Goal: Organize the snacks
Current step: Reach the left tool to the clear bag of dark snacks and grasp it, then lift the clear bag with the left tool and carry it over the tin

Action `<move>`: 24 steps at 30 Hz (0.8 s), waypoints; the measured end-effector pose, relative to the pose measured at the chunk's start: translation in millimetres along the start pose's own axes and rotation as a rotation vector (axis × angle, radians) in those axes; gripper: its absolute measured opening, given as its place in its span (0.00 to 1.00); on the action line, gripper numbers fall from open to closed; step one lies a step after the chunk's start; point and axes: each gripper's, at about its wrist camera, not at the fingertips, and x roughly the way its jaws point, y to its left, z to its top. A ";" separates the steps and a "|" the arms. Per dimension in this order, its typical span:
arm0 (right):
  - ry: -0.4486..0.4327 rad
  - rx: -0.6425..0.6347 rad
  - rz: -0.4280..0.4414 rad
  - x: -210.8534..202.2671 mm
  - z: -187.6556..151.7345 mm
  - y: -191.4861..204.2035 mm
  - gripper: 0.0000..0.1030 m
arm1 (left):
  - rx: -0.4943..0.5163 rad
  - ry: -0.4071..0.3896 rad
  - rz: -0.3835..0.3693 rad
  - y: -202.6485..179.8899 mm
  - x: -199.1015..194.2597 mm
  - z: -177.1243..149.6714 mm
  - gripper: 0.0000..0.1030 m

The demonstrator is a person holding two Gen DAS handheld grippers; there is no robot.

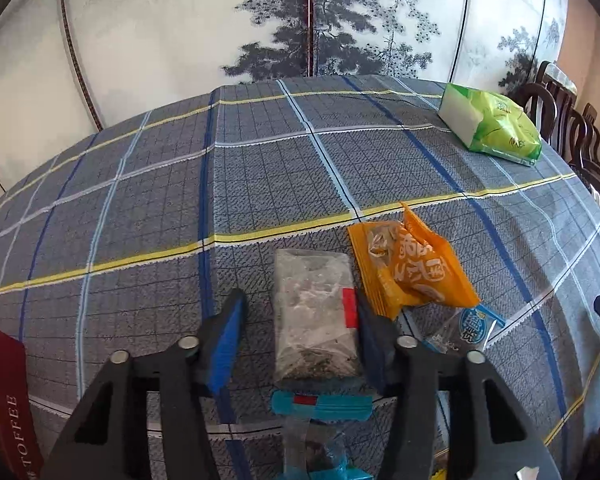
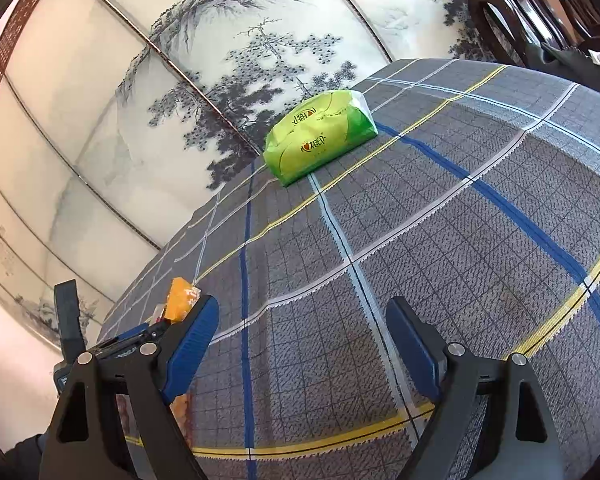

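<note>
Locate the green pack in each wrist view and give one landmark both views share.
Left wrist: green pack lies far upper right, near the table's far edge.
Right wrist: green pack lies upper centre, beyond the open right tongs.
Shared landmark: orange snack packet, middle right in the left view, lower left in the right.

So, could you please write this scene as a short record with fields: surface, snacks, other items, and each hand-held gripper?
surface: table under a grey plaid tablecloth
snacks: clear packet with red label; orange snack packet; blue-and-clear wrapper
other items: green tissue pack at the far side; red toffee box at the left edge
left hand-held gripper: open, fingers either side of the clear packet, right finger at its edge
right hand-held gripper: open, nothing between its fingers
</note>
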 end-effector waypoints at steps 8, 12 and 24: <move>0.007 0.001 -0.007 2.0 0.0 -0.6 0.83 | 0.029 -0.094 -0.003 -6.2 -34.1 0.7 0.30; 0.011 0.002 -0.016 3.4 0.2 -0.8 0.83 | 0.035 -0.182 0.023 -1.5 -71.2 2.1 0.30; 0.006 0.009 -0.035 2.0 -0.1 -2.9 0.84 | -0.078 -0.318 0.099 89.6 -171.3 0.2 0.30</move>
